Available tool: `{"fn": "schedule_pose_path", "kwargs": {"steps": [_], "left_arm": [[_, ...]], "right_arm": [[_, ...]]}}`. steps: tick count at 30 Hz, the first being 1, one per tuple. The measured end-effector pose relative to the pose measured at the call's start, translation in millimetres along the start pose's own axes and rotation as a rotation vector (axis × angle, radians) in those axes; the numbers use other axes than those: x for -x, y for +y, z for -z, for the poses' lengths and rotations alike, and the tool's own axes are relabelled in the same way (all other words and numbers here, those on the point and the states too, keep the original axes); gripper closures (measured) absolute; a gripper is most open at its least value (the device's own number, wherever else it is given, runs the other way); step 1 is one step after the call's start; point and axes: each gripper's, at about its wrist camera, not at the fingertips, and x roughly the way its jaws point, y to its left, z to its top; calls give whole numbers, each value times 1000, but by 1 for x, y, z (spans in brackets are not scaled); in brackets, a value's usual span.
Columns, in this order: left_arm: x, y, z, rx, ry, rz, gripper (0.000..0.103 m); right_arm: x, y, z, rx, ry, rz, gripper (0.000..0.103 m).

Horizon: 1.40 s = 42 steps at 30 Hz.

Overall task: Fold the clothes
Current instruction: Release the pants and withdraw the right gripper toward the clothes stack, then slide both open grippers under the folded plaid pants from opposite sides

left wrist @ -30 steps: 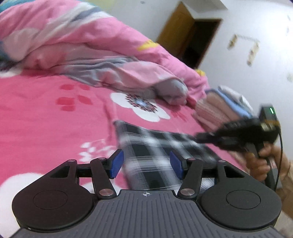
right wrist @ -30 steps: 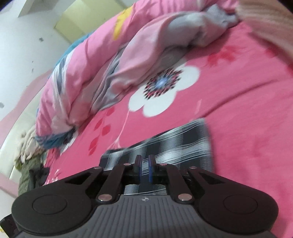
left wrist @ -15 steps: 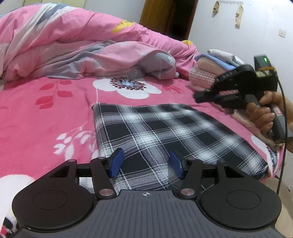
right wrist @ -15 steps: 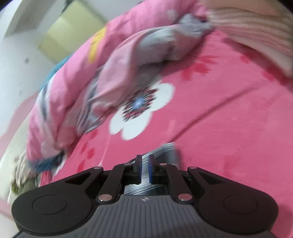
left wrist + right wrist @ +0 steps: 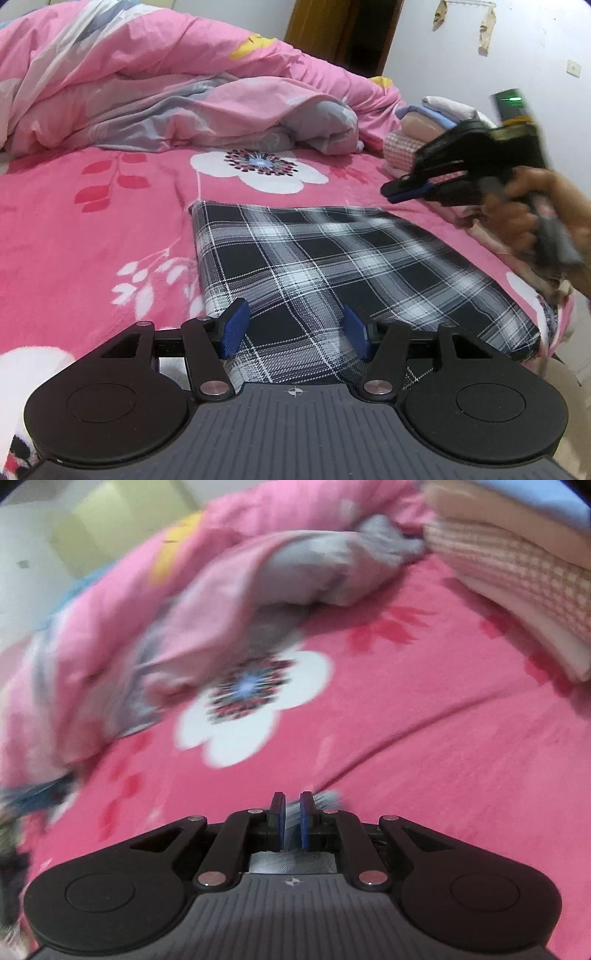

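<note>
The plaid garment [image 5: 332, 266] lies folded flat on the bed [image 5: 92, 229]. Left tongs [image 5: 293, 334] hover open over its near edge. Right tongs [image 5: 406, 190], pinched closed and empty, hang beyond its far right corner. The fold looks finished; next probably comes moving it to the folded stack [image 5: 424, 136] beyond it.

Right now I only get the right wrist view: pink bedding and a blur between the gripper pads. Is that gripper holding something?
Observer: No. In the left wrist view the right gripper is shut in the air, with nothing hanging from it.
Operator: Then what is the blur?
Observer: Probably the plaid cloth, which lies below that gripper.
Operator: How does it lie?
Observer: Flat on the pink bed sheet, folded into a neat rectangle.
Operator: And the other gripper?
Observer: The left gripper is open over the cloth's near part.
</note>
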Motion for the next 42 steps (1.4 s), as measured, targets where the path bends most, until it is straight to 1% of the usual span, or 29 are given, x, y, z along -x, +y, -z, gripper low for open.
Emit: {"fn": "schedule_pose_path", "kwargs": {"steps": [3, 4, 5, 6, 9, 13, 16, 20, 22, 25, 27, 31, 32, 37, 38, 40, 42], "left_arm": [[1, 0, 0, 3, 2, -3, 46], [1, 0, 0, 1, 1, -4, 46], [1, -1, 1, -1, 1, -6, 46], [1, -1, 1, -3, 1, -8, 46], [2, 0, 2, -1, 1, -9, 45], [4, 2, 2, 6, 3, -9, 45], [5, 3, 2, 9, 5, -9, 44], [5, 3, 3, 12, 7, -11, 44], [5, 3, 3, 12, 8, -11, 44], [6, 3, 3, 14, 8, -11, 43], [6, 4, 3, 16, 10, -11, 43], [9, 6, 3, 20, 13, -9, 42], [9, 7, 3, 23, 14, -8, 42], [13, 9, 2, 41, 17, -2, 41], [14, 10, 2, 44, 16, -4, 40], [17, 11, 2, 51, 10, -9, 40], [19, 12, 1, 59, 1, -15, 40]], "right_arm": [[17, 20, 26, 86, 50, -122, 94], [21, 25, 34, 103, 69, -152, 94], [23, 28, 42, 114, 88, -165, 94], [24, 31, 50, 124, 107, -173, 94], [24, 25, 72, 128, 154, -139, 94], [46, 6, 92, 67, 141, -161, 94], [66, 2, 104, 65, 153, -162, 94], [82, 15, 106, 96, 170, -142, 94], [87, 26, 105, 123, 151, -172, 93], [81, 39, 105, 135, 146, -226, 91], [71, 43, 107, 132, 152, -226, 91], [51, 32, 121, 56, 187, -206, 90], [51, 29, 125, 46, 185, -211, 90], [61, 24, 139, 23, 184, -224, 89], [64, 25, 139, 23, 185, -231, 88], [71, 28, 137, 25, 184, -250, 84], [77, 32, 134, 40, 156, -285, 83]]}}
